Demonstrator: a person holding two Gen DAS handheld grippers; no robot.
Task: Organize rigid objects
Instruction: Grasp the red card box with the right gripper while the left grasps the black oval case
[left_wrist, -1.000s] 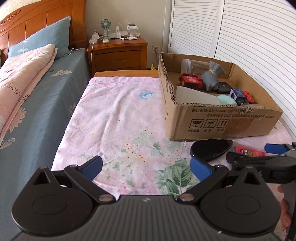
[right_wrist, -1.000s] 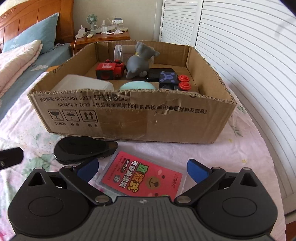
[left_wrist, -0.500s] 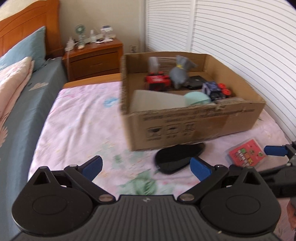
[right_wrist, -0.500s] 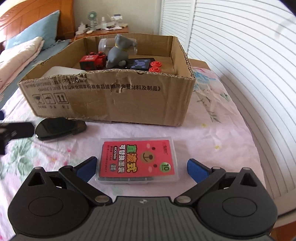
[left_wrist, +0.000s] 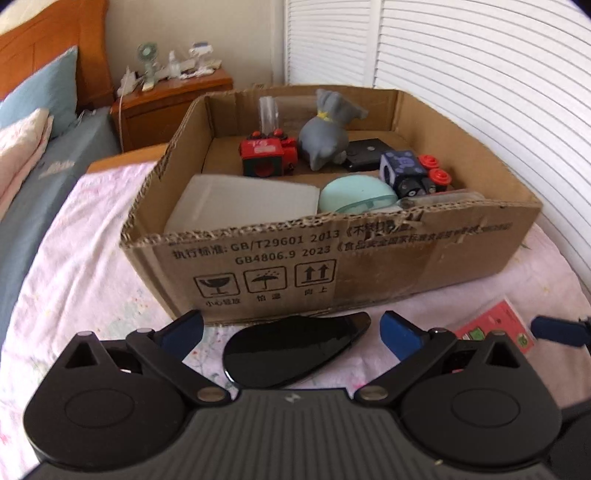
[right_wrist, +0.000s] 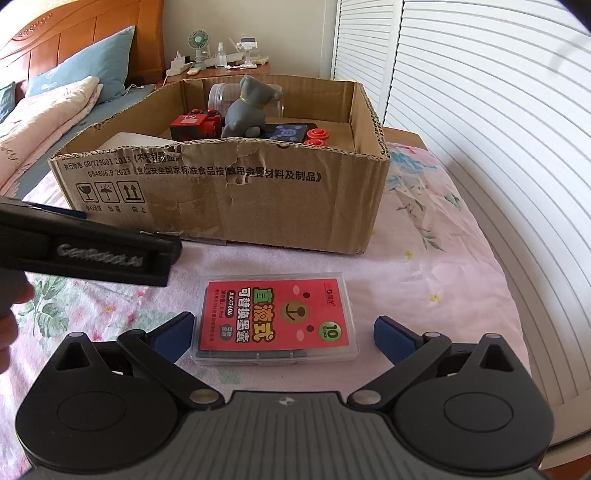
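One cardboard box (left_wrist: 332, 258) sits on the bed's floral sheet (right_wrist: 436, 258). Two loose things lie on the sheet in front of it: one glossy black teardrop-shaped object (left_wrist: 291, 350) and one clear plastic case with a red label (right_wrist: 275, 317).

Inside the box I count one red toy block (left_wrist: 267, 157), one grey animal figure (left_wrist: 327, 134), one clear jar (left_wrist: 269, 112) lying at the back, one flat black device (left_wrist: 364, 153), one dark blue cube (left_wrist: 402, 166), two red knobs (left_wrist: 434, 170), one pale teal dome (left_wrist: 356, 194) and one white container (left_wrist: 240, 201).

My left camera looks down into the box and shows the teal dome and the black teardrop; my right camera shows neither. In the right view the red-labelled case appears whole, while the left view catches only its corner (left_wrist: 495, 328).

My left fingers (left_wrist: 291, 332) are spread wide on either side of the black teardrop, not touching it. My right fingers (right_wrist: 282, 334) are spread wide on either side of the case, the left blue pad (right_wrist: 173, 334) just beside its edge, gripping nothing. My left tool (right_wrist: 92, 251) crosses the right view's left side.
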